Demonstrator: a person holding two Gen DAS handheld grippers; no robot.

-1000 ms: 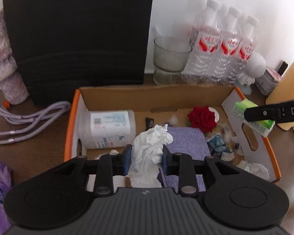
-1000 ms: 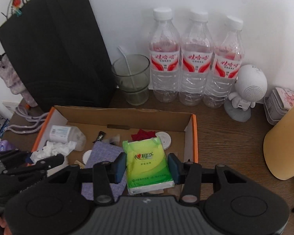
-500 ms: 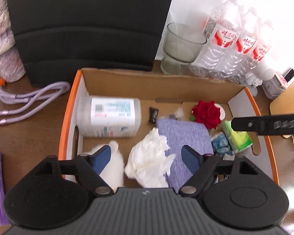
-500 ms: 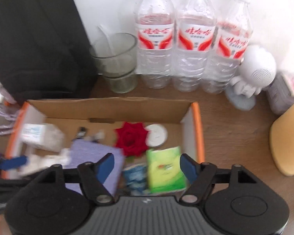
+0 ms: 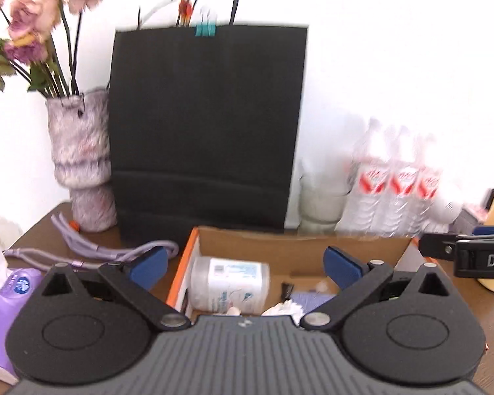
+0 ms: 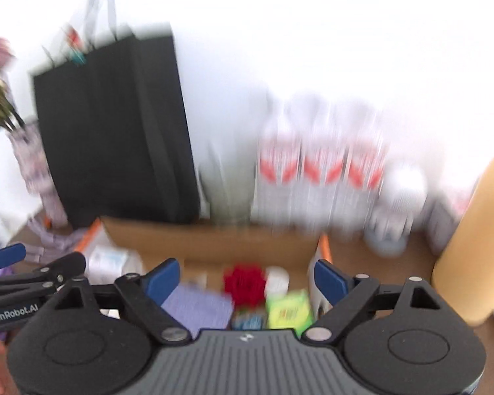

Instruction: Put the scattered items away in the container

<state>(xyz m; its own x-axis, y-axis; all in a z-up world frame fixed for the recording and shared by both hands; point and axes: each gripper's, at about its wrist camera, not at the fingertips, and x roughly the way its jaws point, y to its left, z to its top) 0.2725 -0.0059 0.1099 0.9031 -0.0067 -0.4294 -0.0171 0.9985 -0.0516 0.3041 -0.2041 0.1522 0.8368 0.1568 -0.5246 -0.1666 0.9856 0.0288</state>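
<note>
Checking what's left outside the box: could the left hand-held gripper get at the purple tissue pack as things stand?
Probably yes. The purple tissue pack lies uncovered on the table beside the left hand-held gripper, whose jaws are opening with nothing between them.

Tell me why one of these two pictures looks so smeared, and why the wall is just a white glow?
Right wrist view: heavy motion blur streaks the water bottles and black paper bag; the green tissue pack is soft. Left wrist view: sharper, so the black paper bag has crisp edges, though its water bottles smear slightly. Both: the wall is overexposed, and the fisheye lens darkens the corners.
</note>
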